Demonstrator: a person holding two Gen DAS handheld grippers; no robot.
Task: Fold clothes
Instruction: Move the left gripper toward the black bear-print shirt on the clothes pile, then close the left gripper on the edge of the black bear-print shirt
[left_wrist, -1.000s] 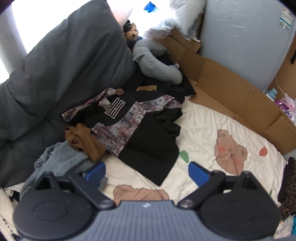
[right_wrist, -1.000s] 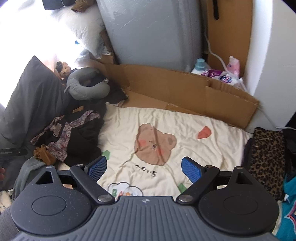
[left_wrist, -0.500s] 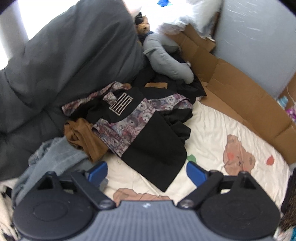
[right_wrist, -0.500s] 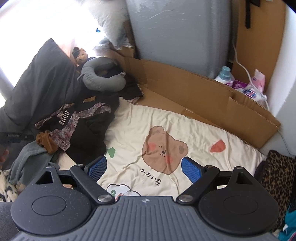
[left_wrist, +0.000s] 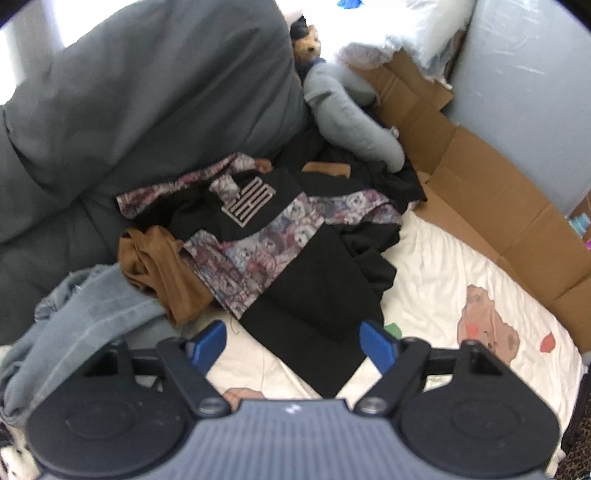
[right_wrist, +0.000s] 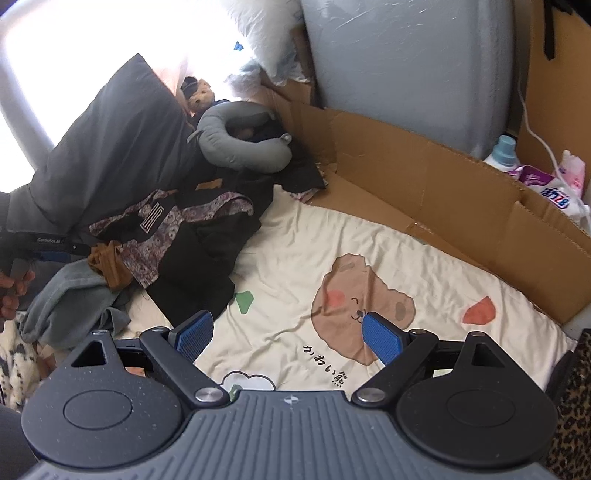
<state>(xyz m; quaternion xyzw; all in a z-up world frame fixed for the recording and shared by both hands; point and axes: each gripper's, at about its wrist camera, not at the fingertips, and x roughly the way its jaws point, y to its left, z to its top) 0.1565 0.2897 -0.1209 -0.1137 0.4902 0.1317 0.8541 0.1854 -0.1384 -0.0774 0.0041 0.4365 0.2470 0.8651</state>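
Left gripper (left_wrist: 293, 341): jaws wide, holding nothing, over the near edge of the black garment (left_wrist: 314, 317).
Right gripper (right_wrist: 288, 332): jaws wide, empty, above the bear blanket (right_wrist: 369, 258).
Clothes pile (right_wrist: 166, 236): heaped at the blanket's left edge, against the grey pillow (right_wrist: 110, 147).
Brown garment (left_wrist: 159, 269): crumpled beside the jeans (left_wrist: 85, 314).

Cream bear-print bedsheet (right_wrist: 369, 258), cardboard sheets (right_wrist: 424, 188) at two o'clock, dark grey duvet (left_wrist: 147, 96) at ten, window glare behind.
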